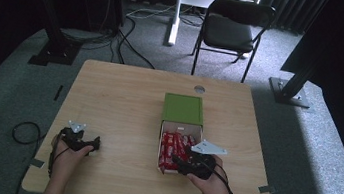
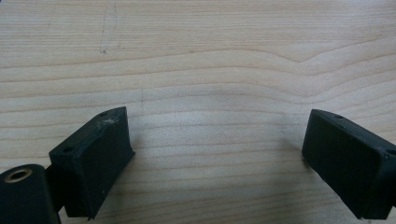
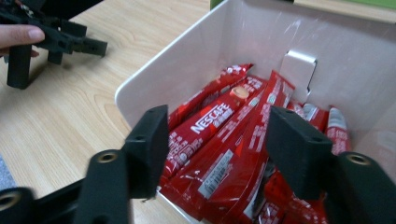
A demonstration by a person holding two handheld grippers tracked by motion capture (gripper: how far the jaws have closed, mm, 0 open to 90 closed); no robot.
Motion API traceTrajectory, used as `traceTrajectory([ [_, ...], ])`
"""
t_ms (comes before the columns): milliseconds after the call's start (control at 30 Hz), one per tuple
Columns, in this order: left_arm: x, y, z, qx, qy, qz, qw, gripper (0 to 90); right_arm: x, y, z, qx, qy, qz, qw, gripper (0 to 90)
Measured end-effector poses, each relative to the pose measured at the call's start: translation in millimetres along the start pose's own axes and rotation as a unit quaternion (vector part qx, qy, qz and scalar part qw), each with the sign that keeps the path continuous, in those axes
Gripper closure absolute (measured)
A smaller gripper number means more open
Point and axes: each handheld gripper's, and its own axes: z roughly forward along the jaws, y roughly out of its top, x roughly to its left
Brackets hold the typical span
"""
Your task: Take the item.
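A white drawer box point(image 1: 182, 127) stands on the wooden table point(image 1: 124, 101), pulled toward me out of its green sleeve point(image 1: 183, 108). It holds several red Nescafe stick sachets point(image 1: 171, 150). My right gripper point(image 1: 179, 162) reaches into the box's near end. In the right gripper view its jaws stand partly apart over the sachets point(image 3: 219, 121), with a few of them between the pads, which do not visibly press on them, and the white box wall point(image 3: 159, 79) rises on the left. My left gripper point(image 1: 96, 143) rests at the table's front left, open point(image 2: 215, 135) over bare wood.
A black folding chair point(image 1: 234, 29) and a white desk leg point(image 1: 174, 16) stand beyond the table's far edge. A round cable hole point(image 1: 200, 88) lies just behind the green sleeve. Black frame posts stand on the floor at both sides.
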Motion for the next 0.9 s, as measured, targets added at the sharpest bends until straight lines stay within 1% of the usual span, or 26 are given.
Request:
traceTrajectory([
  [33,0.0,0.0,0.0,0.000,0.000,0.000,1.0000,9.0,0.0,0.0,0.0,0.000,0.000,0.000,1.0000,40.5],
  [67,0.0,0.0,0.0,0.000,0.000,0.000,1.0000,9.0,0.5,-2.1,1.6,0.000,-0.012,-0.005,0.9999,43.4],
  [133,0.0,0.0,0.0,0.000,0.000,0.000,1.0000,9.0,0.5,-2.7,2.0,-0.001,-0.015,-0.005,0.9999,44.0],
  [167,0.0,0.0,0.0,0.000,0.000,0.000,1.0000,9.1,0.9,-3.4,2.8,-0.002,-0.022,-0.006,0.9997,45.2],
  [233,0.0,0.0,0.0,0.000,0.000,0.000,1.0000,9.0,1.8,-4.1,3.7,-0.001,-0.029,-0.010,0.9995,45.2],
  [300,0.0,0.0,0.0,0.000,0.000,0.000,1.0000,9.0,2.2,-4.7,4.5,-0.002,-0.031,-0.008,0.9995,46.2],
  [333,0.0,0.0,0.0,0.000,0.000,0.000,1.0000,9.0,3.8,-6.3,5.7,0.001,-0.037,-0.007,0.9993,48.9],
  [367,0.0,0.0,0.0,0.000,0.000,0.000,1.0000,9.0,3.8,-6.3,5.7,0.001,-0.037,-0.007,0.9993,48.9],
  [400,0.0,0.0,0.0,0.000,0.000,0.000,1.0000,9.0,4.4,-6.8,6.4,0.000,-0.046,-0.006,0.9989,51.3],
  [500,0.0,0.0,0.0,0.000,0.000,0.000,1.0000,9.1,4.5,-6.5,6.6,0.001,-0.052,-0.004,0.9987,52.6],
  [533,0.0,0.0,0.0,0.000,0.000,0.000,1.0000,9.0,5.3,-7.2,7.4,-0.002,-0.059,-0.001,0.9982,53.6],
  [567,0.0,0.0,0.0,0.000,0.000,0.000,1.0000,9.1,5.3,-7.2,7.4,-0.002,-0.059,-0.001,0.9982,53.6],
  [600,0.0,0.0,0.0,0.000,0.000,0.000,1.0000,9.0,5.9,-8.3,8.5,-0.003,-0.066,0.019,0.9976,54.5],
  [633,0.0,0.0,0.0,0.000,0.000,0.000,1.0000,9.0,6.3,-8.4,8.7,-0.003,-0.073,0.028,0.9970,54.9],
  [667,0.0,0.0,0.0,0.000,0.000,0.000,1.0000,9.0,6.5,-8.2,9.2,-0.002,-0.076,0.037,0.9964,54.9],
  [700,0.0,0.0,0.0,0.000,0.000,0.000,1.0000,9.1,6.5,-8.2,9.2,-0.002,-0.076,0.037,0.9964,54.9],
  [767,0.0,0.0,0.0,0.000,0.000,0.000,1.0000,9.0,7.9,-8.4,12.9,0.002,-0.100,0.023,0.9947,55.2],
  [833,0.0,0.0,0.0,0.000,0.000,0.000,1.0000,9.0,9.0,-9.9,16.5,0.005,-0.120,-0.002,0.9927,54.8],
  [867,0.0,0.0,0.0,0.000,0.000,0.000,1.0000,9.0,8.4,-10.8,17.9,0.005,-0.122,-0.012,0.9924,55.3],
  [900,0.0,0.0,0.0,0.000,0.000,0.000,1.0000,9.0,8.4,-10.8,17.9,0.005,-0.122,-0.012,0.9924,55.3],
])
